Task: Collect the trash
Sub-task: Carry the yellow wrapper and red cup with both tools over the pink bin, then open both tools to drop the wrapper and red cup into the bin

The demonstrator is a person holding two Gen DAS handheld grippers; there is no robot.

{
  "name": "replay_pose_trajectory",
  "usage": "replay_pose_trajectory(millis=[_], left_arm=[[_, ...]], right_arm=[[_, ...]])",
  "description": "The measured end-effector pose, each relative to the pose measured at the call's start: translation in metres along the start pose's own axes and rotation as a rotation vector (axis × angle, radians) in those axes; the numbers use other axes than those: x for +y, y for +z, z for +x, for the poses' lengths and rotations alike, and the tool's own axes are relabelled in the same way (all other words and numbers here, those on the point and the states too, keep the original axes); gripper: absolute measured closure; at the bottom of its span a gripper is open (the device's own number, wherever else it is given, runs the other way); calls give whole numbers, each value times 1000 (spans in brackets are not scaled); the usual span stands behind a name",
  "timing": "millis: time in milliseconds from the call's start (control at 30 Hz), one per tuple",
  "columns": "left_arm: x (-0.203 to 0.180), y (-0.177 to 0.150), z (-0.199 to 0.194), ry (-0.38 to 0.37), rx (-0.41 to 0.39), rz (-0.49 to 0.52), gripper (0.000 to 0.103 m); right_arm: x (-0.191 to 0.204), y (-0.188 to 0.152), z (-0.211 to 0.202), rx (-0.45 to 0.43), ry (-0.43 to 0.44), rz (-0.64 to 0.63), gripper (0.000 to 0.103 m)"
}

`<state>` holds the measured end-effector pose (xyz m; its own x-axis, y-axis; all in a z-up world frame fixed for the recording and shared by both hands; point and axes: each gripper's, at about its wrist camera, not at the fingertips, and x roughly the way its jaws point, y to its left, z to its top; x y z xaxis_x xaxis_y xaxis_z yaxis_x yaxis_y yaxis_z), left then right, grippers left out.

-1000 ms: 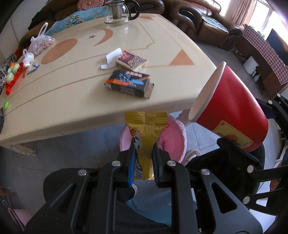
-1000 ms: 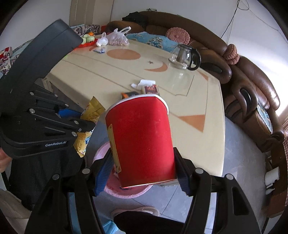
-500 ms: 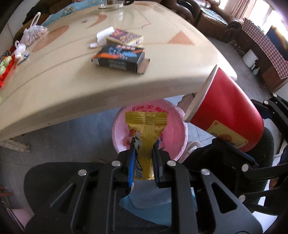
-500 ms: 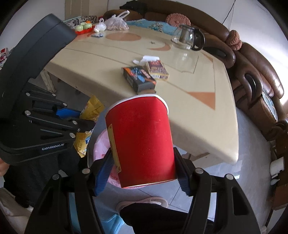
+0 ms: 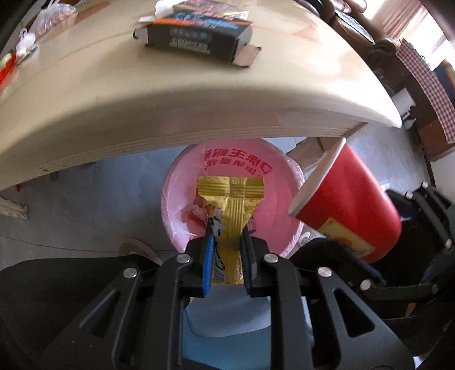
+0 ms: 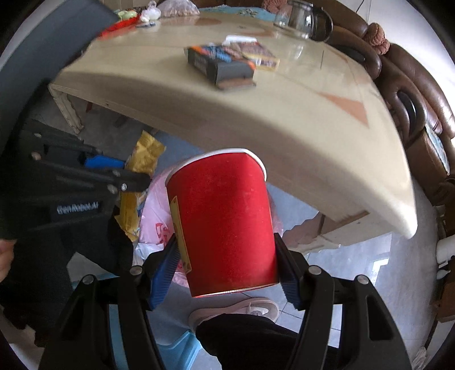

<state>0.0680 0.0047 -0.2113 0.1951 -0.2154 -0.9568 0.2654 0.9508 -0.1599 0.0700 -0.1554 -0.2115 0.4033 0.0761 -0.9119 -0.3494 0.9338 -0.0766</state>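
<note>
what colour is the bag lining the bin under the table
Pink, with red printed characters. The bin liner shows best in the left wrist view, behind the gold wrapper.

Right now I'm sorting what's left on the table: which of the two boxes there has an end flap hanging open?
The black box, nearer the table edge: its brown end flap lies open. The flatter patterned box behind it looks closed.

A cream table (image 5: pixel 199 94) with orange inlay shapes spreads ahead of the jaws, its rounded edge overhanging a pale grey tiled floor (image 6: pixel 355 264) that lies below and beyond the fingertips. A brown leather sofa (image 6: pixel 409 94) curves around the far side of the table, to the right of the right jaws. Daylight comes from a window (image 5: pixel 398 11) up and to the right of the left jaws, near a checked cloth (image 5: pixel 426 76).
</note>
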Motion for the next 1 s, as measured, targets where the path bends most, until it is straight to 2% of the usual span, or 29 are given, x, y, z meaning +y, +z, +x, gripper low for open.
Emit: replay_pose_trajectory(millis=[133,500,733,1000], left_arm=[[2,1,16,9,2,-14,86],[18,2,71,-27,96,-72,86],[20,8,100,-25,154,-85,86],[25,10,121,-32,199,-106,86]], right_arm=[[-3,-4,25,32,7,16,41],[-4,-14,97,142,43,38,41],[-6,-12,126,194,69,31,41],[-11,-5,142,215,84,24,40]])
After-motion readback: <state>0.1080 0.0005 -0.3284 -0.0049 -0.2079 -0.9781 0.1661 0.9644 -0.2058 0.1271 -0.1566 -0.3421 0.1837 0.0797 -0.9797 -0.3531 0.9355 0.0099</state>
